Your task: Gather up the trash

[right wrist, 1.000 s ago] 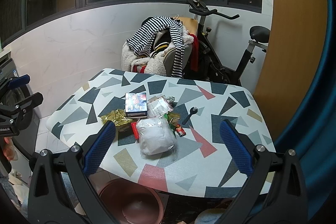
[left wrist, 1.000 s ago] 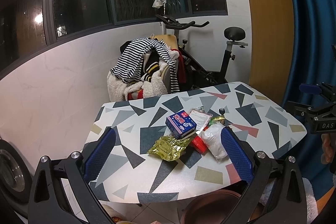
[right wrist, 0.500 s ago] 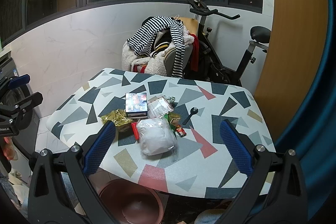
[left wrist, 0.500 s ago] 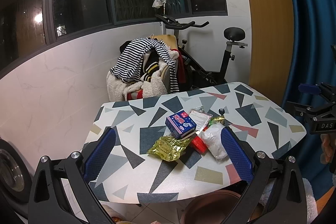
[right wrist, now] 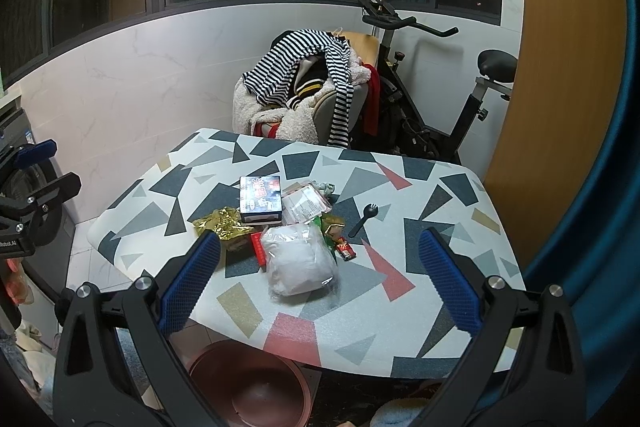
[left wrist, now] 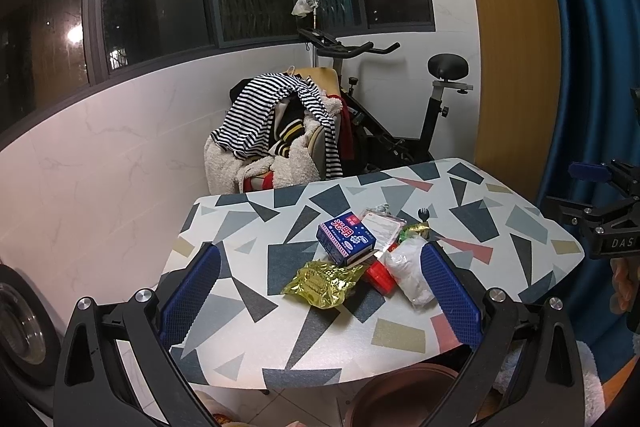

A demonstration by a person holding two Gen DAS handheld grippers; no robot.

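A little heap of trash sits near the middle of the table (right wrist: 440, 195), a white top covered in gray, pink and tan triangles. In the heap, a blue box (left wrist: 346, 237) lies flat with one corner pointing at the near edge in the left camera. A gold foil wrapper (left wrist: 322, 281) lies crumpled right in front of it, with its long side running across the table. A red packet (left wrist: 380, 275) peeks out between the box and a clear plastic bag (right wrist: 300, 265) full of something white (it looks soft, like cotton). The bag is puffy and lies with its long side running from the heap toward the near edge. A black spork (right wrist: 362, 219) rests just beside the heap, handle slanting toward the near edge and head pointing away.

The left gripper (left wrist: 320, 291) hangs above the near edge with its blue fingers (left wrist: 192, 291) spread wide and nothing between them. The right gripper (right wrist: 320, 279) is the same, fingers far apart and holding nothing.

A brown round bin (right wrist: 250, 385) stands on the tiled floor under the near edge. Behind the table a chair (right wrist: 312, 83) is piled with clothes, a striped shirt on top. An exercise bike (right wrist: 432, 87) stands by the white wall, under dark windows. A blue curtain (left wrist: 588, 47) hangs at the right.
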